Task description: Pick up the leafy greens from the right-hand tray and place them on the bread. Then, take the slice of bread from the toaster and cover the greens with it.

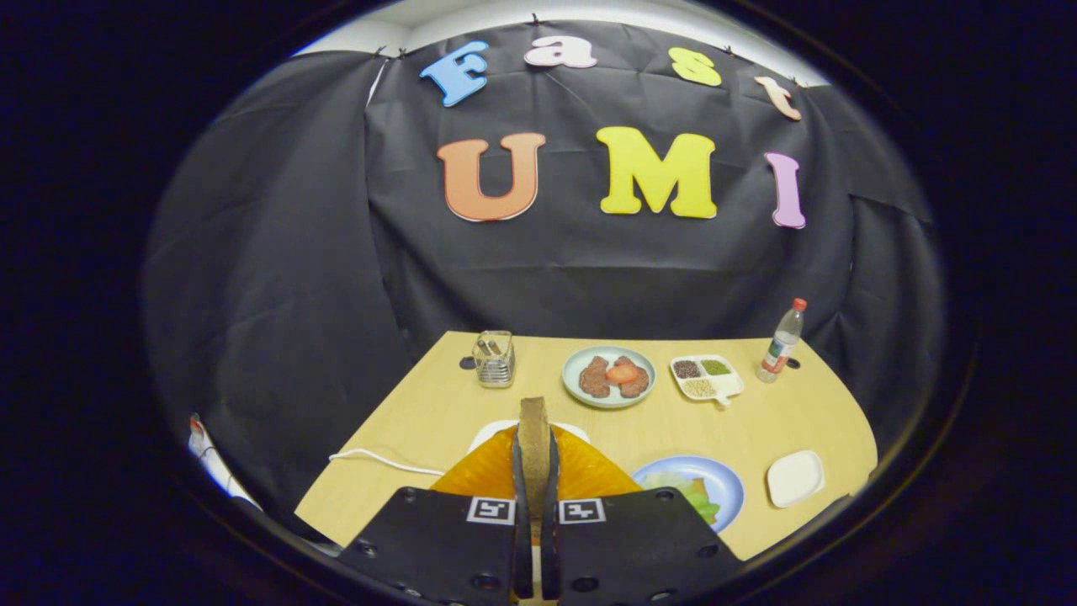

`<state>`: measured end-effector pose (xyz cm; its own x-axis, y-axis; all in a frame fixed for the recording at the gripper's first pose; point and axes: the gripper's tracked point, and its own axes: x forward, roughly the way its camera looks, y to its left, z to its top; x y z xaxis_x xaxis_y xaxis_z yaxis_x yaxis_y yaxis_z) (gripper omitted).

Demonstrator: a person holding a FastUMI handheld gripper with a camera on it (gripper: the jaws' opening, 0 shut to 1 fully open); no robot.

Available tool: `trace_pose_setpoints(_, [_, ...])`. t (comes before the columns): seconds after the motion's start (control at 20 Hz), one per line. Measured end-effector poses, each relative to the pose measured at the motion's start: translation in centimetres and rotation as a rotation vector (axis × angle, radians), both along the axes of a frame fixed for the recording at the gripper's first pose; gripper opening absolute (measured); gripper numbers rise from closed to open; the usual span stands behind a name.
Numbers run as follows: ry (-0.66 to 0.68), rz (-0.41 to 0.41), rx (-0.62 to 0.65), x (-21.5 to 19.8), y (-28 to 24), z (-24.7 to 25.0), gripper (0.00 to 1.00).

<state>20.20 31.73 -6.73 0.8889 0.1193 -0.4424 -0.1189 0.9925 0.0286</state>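
My gripper (pixel 534 446) is shut on a brown slice of bread (pixel 533 421), which stands upright on its edge between the two fingers and sticks out past their tips. Directly beneath the fingers and the slice is the orange toaster (pixel 589 475). To the right of the toaster, a blue plate (pixel 724 473) holds leafy greens (pixel 697 498), partly hidden behind the gripper's body. I cannot make out what lies under the greens.
Beyond the toaster, a pale green plate (pixel 607 399) carries two brown patties and a tomato slice. A divided white tray (pixel 730 385) of seeds and a plastic bottle (pixel 782 341) stand to its right, a glass holder (pixel 494 359) to its left. A small white dish (pixel 795 478) and a white cable (pixel 379 459) lie near the front.
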Motion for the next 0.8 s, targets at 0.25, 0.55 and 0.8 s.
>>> trace_pose_setpoints(0.25, [-0.047,-0.008,0.016,-1.7,-1.4,3.3,0.04])
trace_pose_setpoints(0.55, [-0.088,-0.035,0.007,-2.6,-4.2,4.6,0.04])
trace_pose_setpoints(0.8, [-0.068,-0.07,0.007,-1.9,-7.3,1.4,0.04])
